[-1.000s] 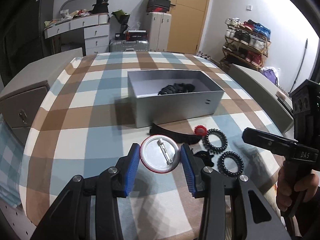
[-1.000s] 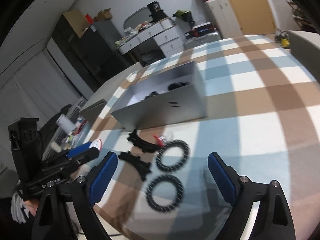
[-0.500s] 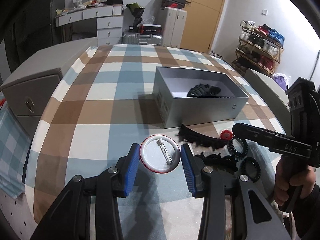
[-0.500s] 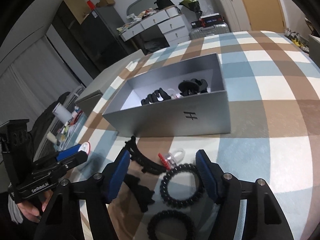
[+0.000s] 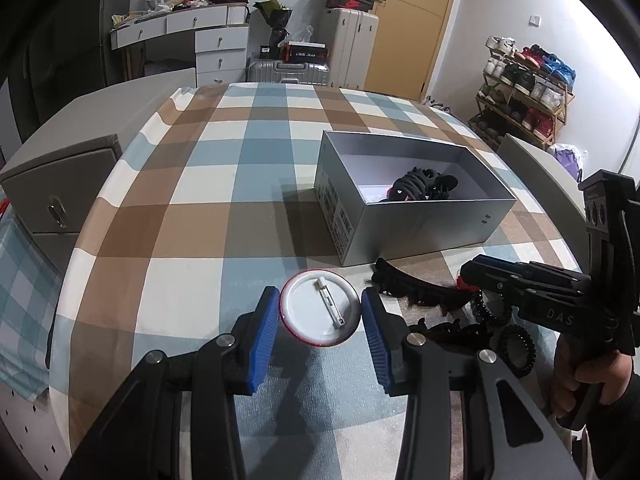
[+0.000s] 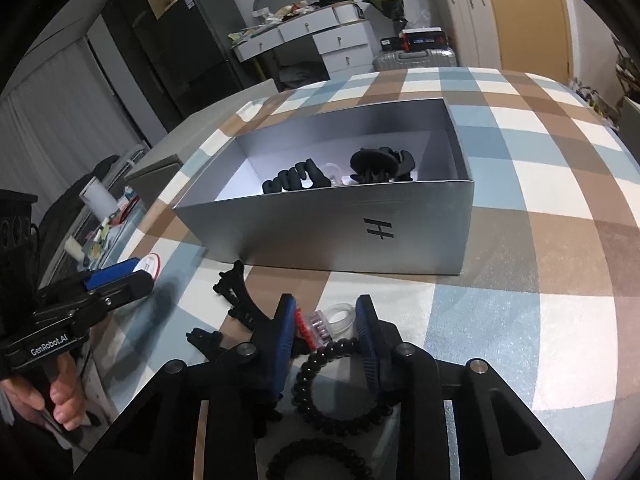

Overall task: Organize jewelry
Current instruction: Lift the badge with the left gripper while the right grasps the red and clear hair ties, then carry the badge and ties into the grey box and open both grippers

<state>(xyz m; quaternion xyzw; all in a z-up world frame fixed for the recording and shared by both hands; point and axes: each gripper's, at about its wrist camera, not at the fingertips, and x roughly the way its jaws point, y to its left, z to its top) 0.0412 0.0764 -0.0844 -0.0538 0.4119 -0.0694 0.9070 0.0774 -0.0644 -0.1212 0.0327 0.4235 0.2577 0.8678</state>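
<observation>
My left gripper [image 5: 319,294] is shut on a round white pin badge [image 5: 320,312] with a red rim, held back side up just above the checked cloth. In the right wrist view, my right gripper [image 6: 325,304] is low over the cloth. Its jaws are closing on a red and clear hair clip [image 6: 320,322], and the blue pads meet both of its sides. A black spiral hair tie [image 6: 336,384] lies just behind the clip, and a second one [image 6: 316,464] lies nearer. The open silver box [image 6: 320,232] ahead holds black claw clips [image 6: 376,164].
A long black curved clip [image 5: 416,292] and a small black claw clip [image 5: 448,330] lie on the cloth between the two grippers. A grey cabinet [image 5: 52,196] stands at the table's left edge. White drawers [image 5: 216,40], suitcases and a shoe rack [image 5: 528,88] line the walls.
The right gripper's jaws have narrowed from wide open and it has moved forward and down onto the red and clear clip. The left gripper has kept the badge and shifted a little left.
</observation>
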